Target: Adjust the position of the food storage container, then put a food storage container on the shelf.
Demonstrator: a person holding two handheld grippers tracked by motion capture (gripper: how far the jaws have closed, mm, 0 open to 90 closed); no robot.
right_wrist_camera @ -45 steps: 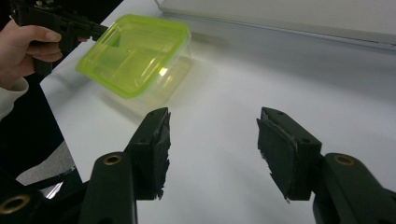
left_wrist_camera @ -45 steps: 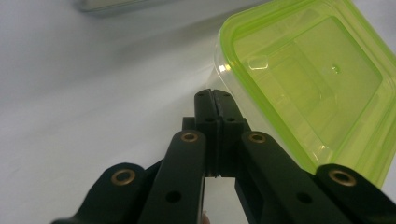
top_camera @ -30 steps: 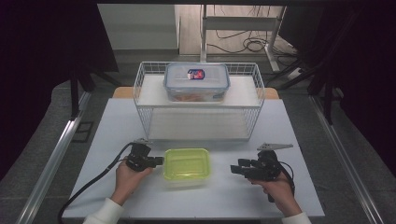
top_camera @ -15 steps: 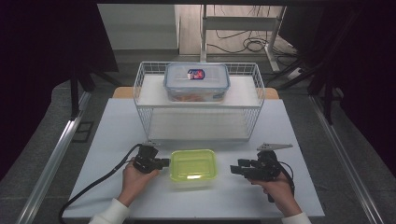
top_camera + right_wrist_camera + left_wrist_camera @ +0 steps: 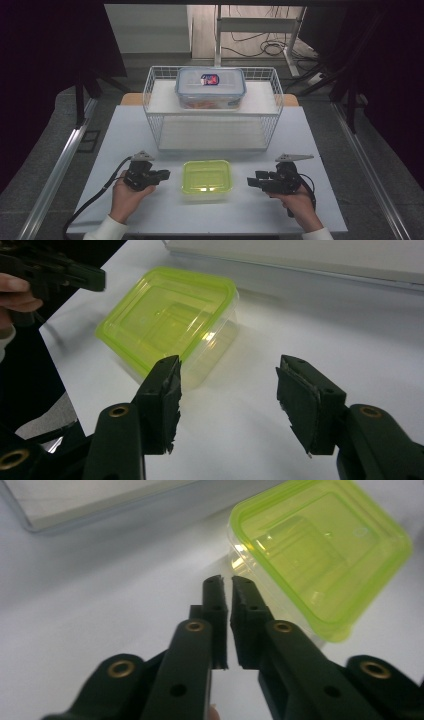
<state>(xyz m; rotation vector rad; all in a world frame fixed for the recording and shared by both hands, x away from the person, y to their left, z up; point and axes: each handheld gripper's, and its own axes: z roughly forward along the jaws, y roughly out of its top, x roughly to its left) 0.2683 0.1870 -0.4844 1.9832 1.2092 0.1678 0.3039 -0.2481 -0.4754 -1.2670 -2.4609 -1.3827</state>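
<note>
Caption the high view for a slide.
Two handheld grippers, left gripper and right gripper, flank a green-lidded container before a wire basket.

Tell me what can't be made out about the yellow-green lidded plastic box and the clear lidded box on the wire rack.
- Yellow-green lidded plastic box: the high view's glare and tinted lid hide whether anything lies inside.
- Same box, left gripper view: its far corner is cut off by the top edge.
- Clear lidded box on the white wire rack: its orange contents and lid label are too small to identify.
</note>
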